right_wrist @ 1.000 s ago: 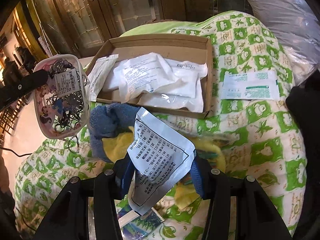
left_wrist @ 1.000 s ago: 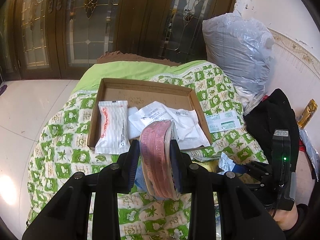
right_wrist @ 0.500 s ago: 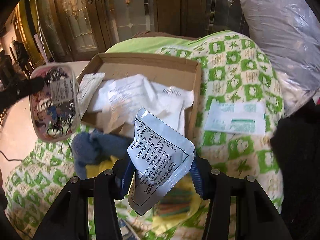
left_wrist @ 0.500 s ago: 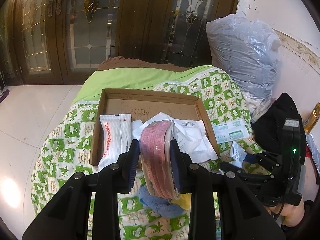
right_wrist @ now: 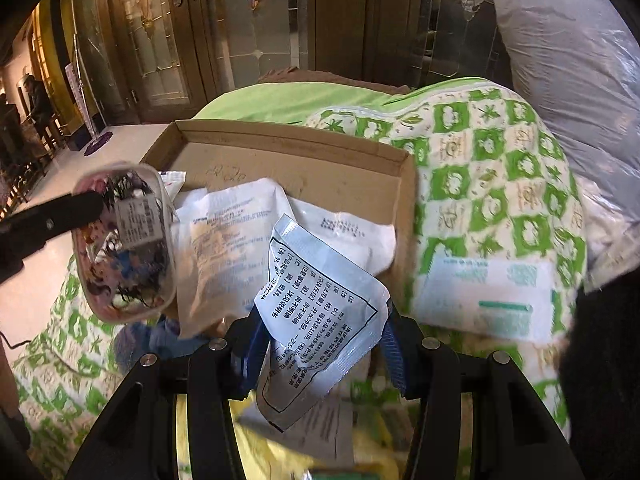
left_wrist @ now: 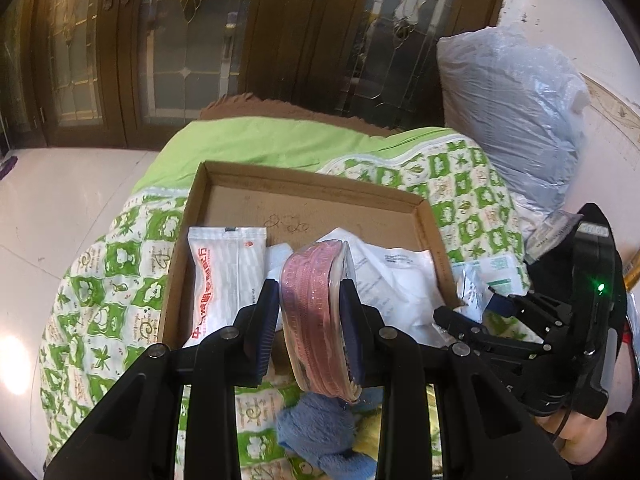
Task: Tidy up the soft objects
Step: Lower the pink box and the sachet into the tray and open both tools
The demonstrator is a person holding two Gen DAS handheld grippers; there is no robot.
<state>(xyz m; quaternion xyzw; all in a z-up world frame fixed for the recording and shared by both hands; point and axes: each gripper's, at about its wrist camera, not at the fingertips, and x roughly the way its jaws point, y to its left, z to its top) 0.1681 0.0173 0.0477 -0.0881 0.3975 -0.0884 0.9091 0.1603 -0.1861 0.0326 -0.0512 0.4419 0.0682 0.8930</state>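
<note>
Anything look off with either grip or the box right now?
The sachet sits crumpled and skewed in the right gripper, one corner hanging below. The packets in the cardboard box lie in a loose, overlapping heap.

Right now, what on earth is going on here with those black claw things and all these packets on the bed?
A person is tidying soft items into a cardboard box on the green patterned quilt. The left gripper is clamped on a clear pink-edged pouch of hair ties, held above the box's near edge. The right gripper grips a white sachet with black print, also near the box. White packets already lie inside.
</note>
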